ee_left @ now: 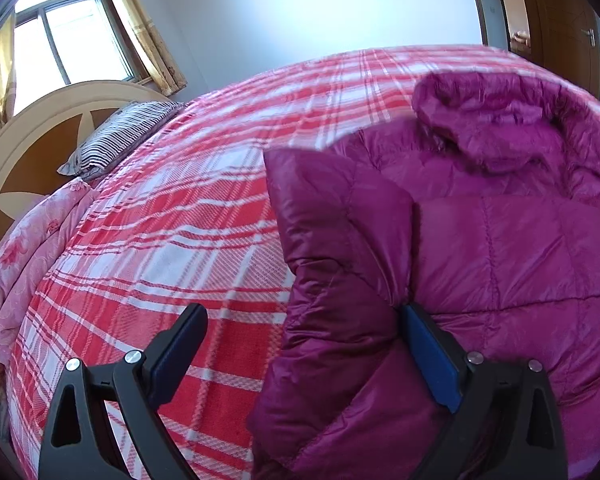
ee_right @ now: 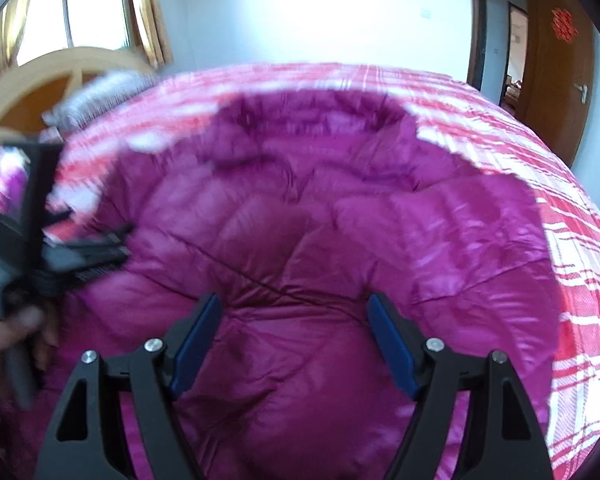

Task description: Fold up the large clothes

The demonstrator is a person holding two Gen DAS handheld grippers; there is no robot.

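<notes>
A large magenta puffer jacket (ee_left: 500, 240) with a hood (ee_left: 512, 120) lies spread on a red and white plaid bed (ee_left: 180, 208). My left gripper (ee_left: 304, 310) stands open over the jacket's left edge. A raised fold of the sleeve (ee_left: 332, 248) sits between its jaws and rests against the right pad (ee_left: 428, 356); the left pad (ee_left: 176, 352) is clear of it. In the blurred right wrist view my right gripper (ee_right: 294, 300) is open just above the middle of the jacket (ee_right: 300, 220), with nothing between its pads.
A striped pillow (ee_left: 120, 136) and a pink folded quilt (ee_left: 40, 248) lie by the headboard (ee_left: 32, 140) at the left. A window with curtains is behind it and a wooden door (ee_right: 560, 80) at the far right. A hand holds the left tool's black housing (ee_right: 32, 216).
</notes>
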